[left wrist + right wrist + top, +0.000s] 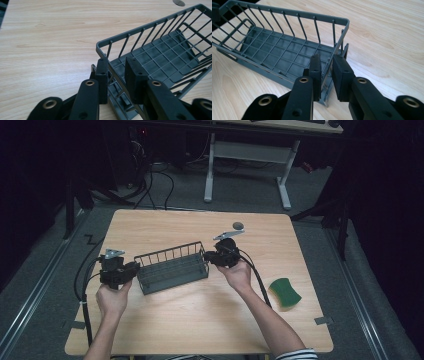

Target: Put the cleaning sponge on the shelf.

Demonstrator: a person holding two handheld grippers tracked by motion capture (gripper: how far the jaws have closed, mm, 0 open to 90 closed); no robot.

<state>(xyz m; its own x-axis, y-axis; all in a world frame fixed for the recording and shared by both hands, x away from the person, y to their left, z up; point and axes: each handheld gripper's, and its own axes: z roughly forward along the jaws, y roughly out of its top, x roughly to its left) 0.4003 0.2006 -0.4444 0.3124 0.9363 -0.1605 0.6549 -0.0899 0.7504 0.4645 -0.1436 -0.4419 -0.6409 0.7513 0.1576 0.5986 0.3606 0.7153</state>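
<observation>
Both grippers' jaws astride basket (172, 267) ends

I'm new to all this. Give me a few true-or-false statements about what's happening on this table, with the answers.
1. The grey wire basket is empty. True.
2. The left gripper straddles one end wall of the basket. True.
3. The green sponge lies inside the basket. False: it lies on the light wooden table, near its right edge.
4. The right gripper hovers over the sponge. False: it is at the basket's other end.
5. The basket is upside down. False: it stands upright.
</observation>
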